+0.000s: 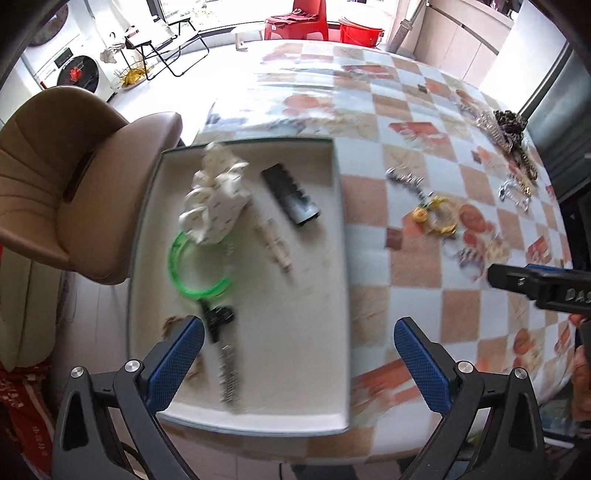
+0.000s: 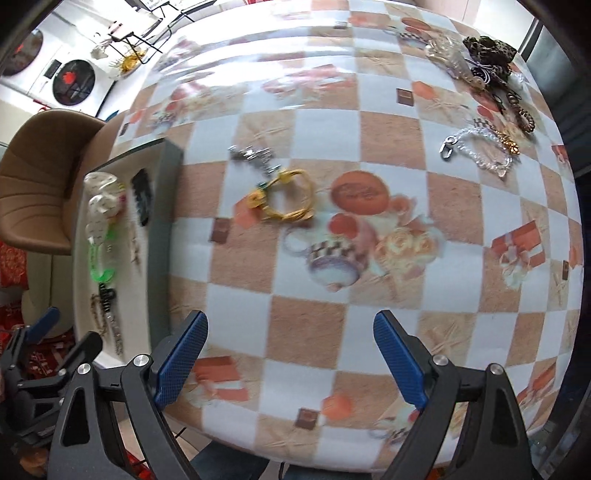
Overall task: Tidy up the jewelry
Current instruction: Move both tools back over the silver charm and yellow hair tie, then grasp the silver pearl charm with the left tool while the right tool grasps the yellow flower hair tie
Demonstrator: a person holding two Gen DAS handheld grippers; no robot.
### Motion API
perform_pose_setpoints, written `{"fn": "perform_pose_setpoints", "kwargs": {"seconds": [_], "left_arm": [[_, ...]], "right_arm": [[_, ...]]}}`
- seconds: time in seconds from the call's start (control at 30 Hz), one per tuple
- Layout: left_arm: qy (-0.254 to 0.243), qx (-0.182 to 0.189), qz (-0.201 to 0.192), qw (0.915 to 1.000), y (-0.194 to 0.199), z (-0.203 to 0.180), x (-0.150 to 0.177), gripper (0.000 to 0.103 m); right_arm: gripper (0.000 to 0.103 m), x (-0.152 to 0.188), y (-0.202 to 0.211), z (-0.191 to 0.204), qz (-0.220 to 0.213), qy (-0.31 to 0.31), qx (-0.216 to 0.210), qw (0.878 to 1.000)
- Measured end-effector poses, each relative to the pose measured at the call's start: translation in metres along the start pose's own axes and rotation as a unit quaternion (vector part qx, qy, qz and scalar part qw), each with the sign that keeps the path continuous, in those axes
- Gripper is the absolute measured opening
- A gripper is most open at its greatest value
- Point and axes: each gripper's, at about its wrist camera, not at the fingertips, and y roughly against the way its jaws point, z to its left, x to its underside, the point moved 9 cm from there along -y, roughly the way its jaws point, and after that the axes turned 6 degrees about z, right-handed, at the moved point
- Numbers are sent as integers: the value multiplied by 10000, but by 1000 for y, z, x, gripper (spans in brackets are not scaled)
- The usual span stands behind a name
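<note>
A cream-lined tray (image 1: 332,280) lies at the table's left edge and holds a white scrunchie (image 1: 216,199), a green bangle (image 1: 192,273), a black comb clip (image 1: 290,197), a black clip (image 1: 218,319) and a chain (image 1: 229,373). My left gripper (image 1: 299,354) is open and empty over the tray's near part. My right gripper (image 2: 290,354) is open and empty above the checked cloth. A yellow bracelet (image 2: 290,199) and a silver piece (image 2: 253,155) lie ahead of it. More jewelry, a clear chain (image 2: 480,147) and leopard scrunchie (image 2: 487,48), lies at the far right.
A tan chair (image 1: 74,177) stands left of the tray (image 2: 162,206). The table edge runs just under both grippers. The right gripper's body (image 1: 539,286) shows at the right of the left wrist view. A red chair (image 1: 299,18) stands beyond the table.
</note>
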Motion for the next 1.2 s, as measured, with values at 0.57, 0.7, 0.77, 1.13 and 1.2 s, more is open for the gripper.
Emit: {"fn": "perform_pose_setpoints", "kwargs": {"seconds": [0.57,0.7,0.77,1.13,1.2], "left_arm": [[-55,309,-210,9993,-22,-66,-112,98],[-147,281,-140,9994,-34,-72,-129,98],[-218,302,-126,9992,-39,-76,-134,98],[-475,402,14,9981,-66,-97,-142,98],[-474,394,30,9981,-69,-98,-143,98]], "right_arm": [[76,-70,-35,-23,-166,168,76,9997],[61,-72,-46,-23,-169,118,78,9998],[57,-73,-49,-21,-188,109,73,9997],[30,-81,-53,-16,-406,303,488,9975],[16,-81,-53,-20,-434,310,671,9963]]}}
